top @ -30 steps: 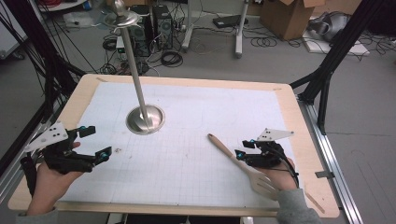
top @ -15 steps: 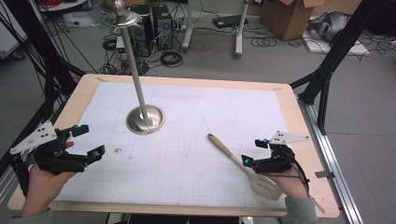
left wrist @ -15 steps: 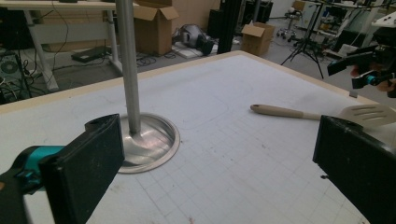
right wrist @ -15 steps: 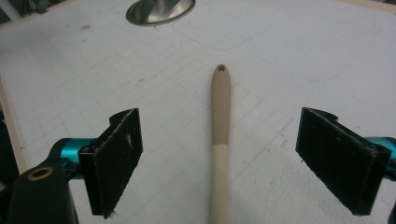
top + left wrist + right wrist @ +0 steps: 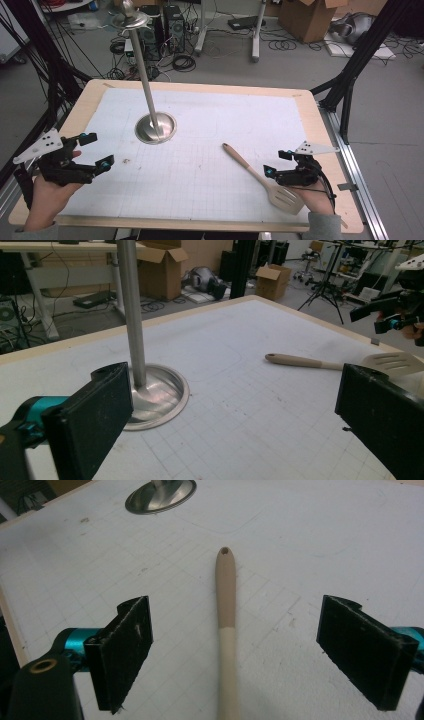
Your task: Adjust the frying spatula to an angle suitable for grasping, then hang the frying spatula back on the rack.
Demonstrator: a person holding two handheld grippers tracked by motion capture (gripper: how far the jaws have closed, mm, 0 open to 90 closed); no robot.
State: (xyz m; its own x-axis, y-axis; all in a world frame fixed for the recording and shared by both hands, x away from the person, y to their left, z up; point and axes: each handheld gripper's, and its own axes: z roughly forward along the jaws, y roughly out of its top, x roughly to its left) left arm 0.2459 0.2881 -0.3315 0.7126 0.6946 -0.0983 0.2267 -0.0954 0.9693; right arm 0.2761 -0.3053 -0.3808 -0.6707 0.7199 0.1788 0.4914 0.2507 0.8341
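A wooden slotted spatula (image 5: 250, 167) lies flat on the white grid mat (image 5: 210, 125), its handle end pointing toward the stand. My right gripper (image 5: 276, 163) hovers just right of the spatula's neck. Its jaws have just been opening and now stand wide. In the right gripper view the handle (image 5: 226, 590) runs up between the right gripper (image 5: 235, 650) jaws, touching neither pad. My left gripper (image 5: 97, 149) stands open at the mat's left edge with nothing between its jaws. From the left gripper (image 5: 235, 405) view the spatula (image 5: 300, 361) lies far right.
A steel stand with a round base (image 5: 155, 127) and a tall pole (image 5: 142, 70) rises left of the mat's middle, also ahead in the left gripper view (image 5: 160, 395). The wooden table rim (image 5: 320, 130) frames the mat. Cables, boxes and frames lie beyond the table.
The right gripper's jaws have spread wider and the hand has drawn slightly right, off the spatula, which stays lying where it was. The left gripper has barely shifted.
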